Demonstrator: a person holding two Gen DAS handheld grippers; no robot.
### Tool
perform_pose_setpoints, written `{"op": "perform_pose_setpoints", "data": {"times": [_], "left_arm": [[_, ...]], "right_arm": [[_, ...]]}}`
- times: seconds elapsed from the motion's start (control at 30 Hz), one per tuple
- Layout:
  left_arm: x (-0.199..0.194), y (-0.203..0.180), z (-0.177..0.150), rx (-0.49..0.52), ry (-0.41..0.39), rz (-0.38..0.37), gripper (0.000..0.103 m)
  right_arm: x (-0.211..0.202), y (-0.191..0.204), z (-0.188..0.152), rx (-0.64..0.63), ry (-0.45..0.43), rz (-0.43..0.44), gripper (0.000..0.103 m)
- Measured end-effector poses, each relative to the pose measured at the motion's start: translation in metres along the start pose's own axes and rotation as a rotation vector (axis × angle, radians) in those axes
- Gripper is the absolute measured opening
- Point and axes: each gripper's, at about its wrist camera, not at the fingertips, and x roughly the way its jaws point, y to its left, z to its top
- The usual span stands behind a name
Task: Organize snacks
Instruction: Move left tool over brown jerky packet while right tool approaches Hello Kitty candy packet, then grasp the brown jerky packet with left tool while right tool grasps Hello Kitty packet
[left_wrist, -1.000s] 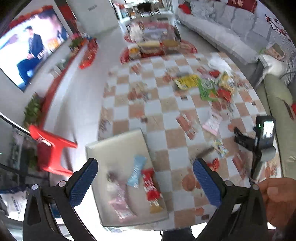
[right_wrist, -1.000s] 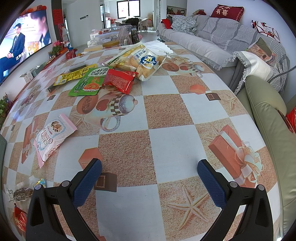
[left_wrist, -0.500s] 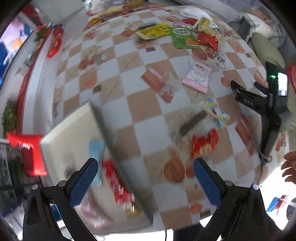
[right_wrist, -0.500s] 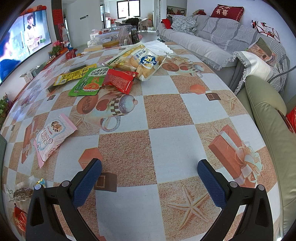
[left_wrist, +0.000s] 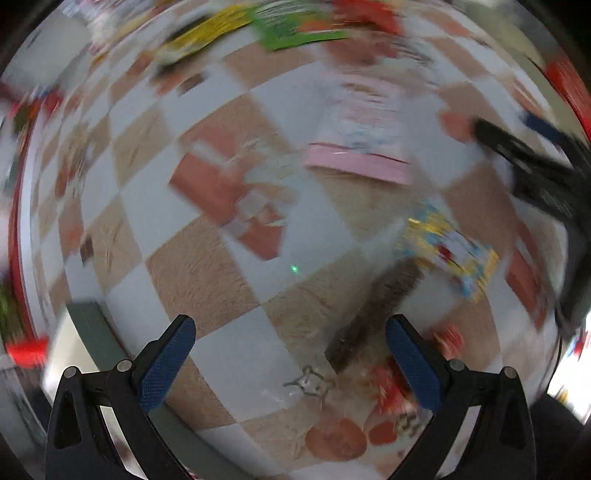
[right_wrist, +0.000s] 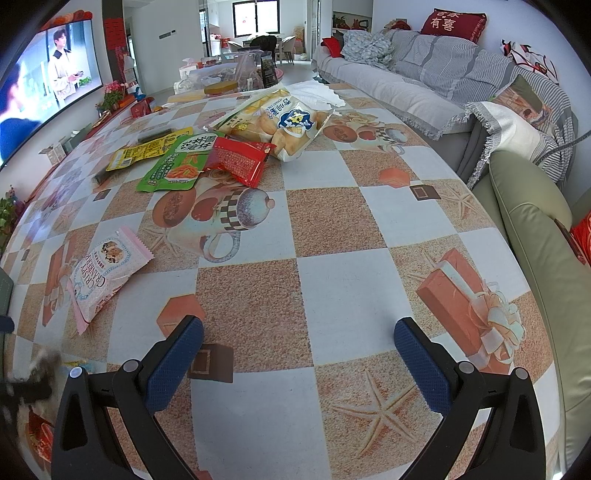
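Both jaws stood wide, empty; the left gripper (left_wrist: 288, 363) hung over the dark bar (left_wrist: 373, 314), the right gripper (right_wrist: 298, 360) idle beyond. It should straddle the bar's narrow width.

Table (right_wrist: 332, 229) w/ smooth, slightly glossy printed cover. Snack packets: glossy plastic film, e.g. pink cracker bag (right_wrist: 103, 269), red packet (right_wrist: 236, 160). Sofa (right_wrist: 424, 70) striped cloth, matt.

Grey striped sofa (right_wrist: 424, 70) right, TV (right_wrist: 48, 74) left, bright windows (right_wrist: 255, 16) beyond.
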Motion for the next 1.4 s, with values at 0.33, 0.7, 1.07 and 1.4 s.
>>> {"op": "perform_pose_setpoints", "data": {"times": [0.33, 0.7, 1.07, 1.4], "left_arm": [[-0.005, 0.033, -0.012, -0.210, -0.028, -0.069, 0.103], [0.008, 0.031, -0.004, -0.227, 0.039, -0.109, 0.103], [0.000, 0.020, 0.028, -0.178, -0.014, -0.112, 0.070], [-0.015, 0.065, -0.004, -0.362, -0.041, -0.125, 0.041]], "right_arm": [[0.000, -0.002, 0.001, 0.006, 0.011, -0.003, 0.103], [0.029, -0.006, 0.040, 0.015, 0.438, 0.005, 0.103], [-0.005, 0.039, 0.020, -0.033, 0.607, 0.213, 0.103], [-0.002, 0.112, 0.003, -0.257, 0.679, 0.206, 0.070]]}}
